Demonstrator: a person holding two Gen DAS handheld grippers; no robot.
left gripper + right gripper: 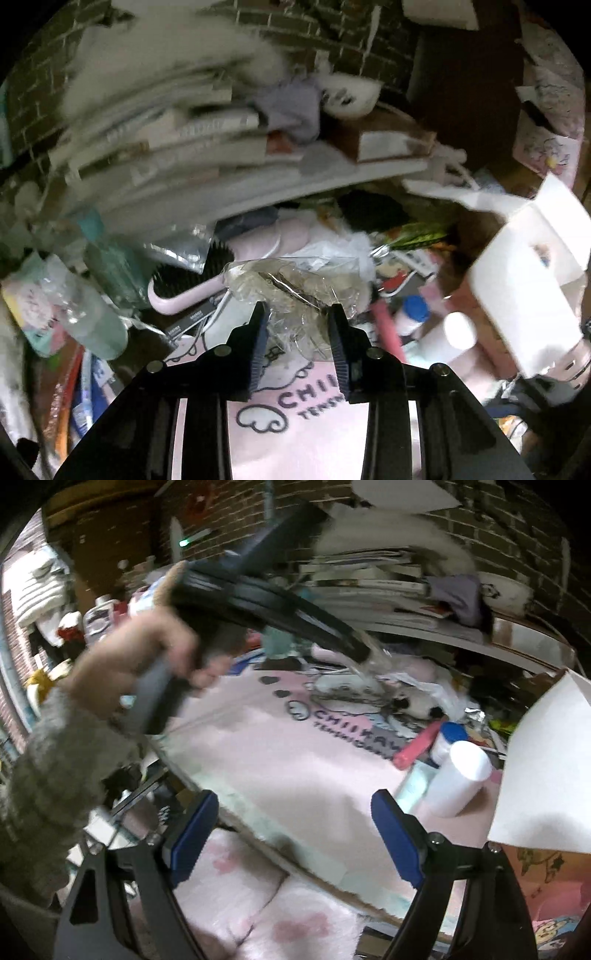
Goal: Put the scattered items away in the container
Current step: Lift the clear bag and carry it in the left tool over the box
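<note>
A crumpled clear plastic bag (295, 291) hangs pinched above the pink mat, near the white container (532, 280).

Surface: pink printed mat (295, 760) over a cluttered table. On it, right side: white cylindrical bottle (458, 779), blue-capped white bottle (448, 736), pink tube (417, 747). Far edge: pink-handled black-bristled hairbrush (192, 280), crumpled clear plastic, teal bottle (110, 266). Far shelf (461, 637): stacked books.

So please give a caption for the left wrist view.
Left hand-held gripper shut on a crumpled clear plastic bag above the pink mat.
</note>
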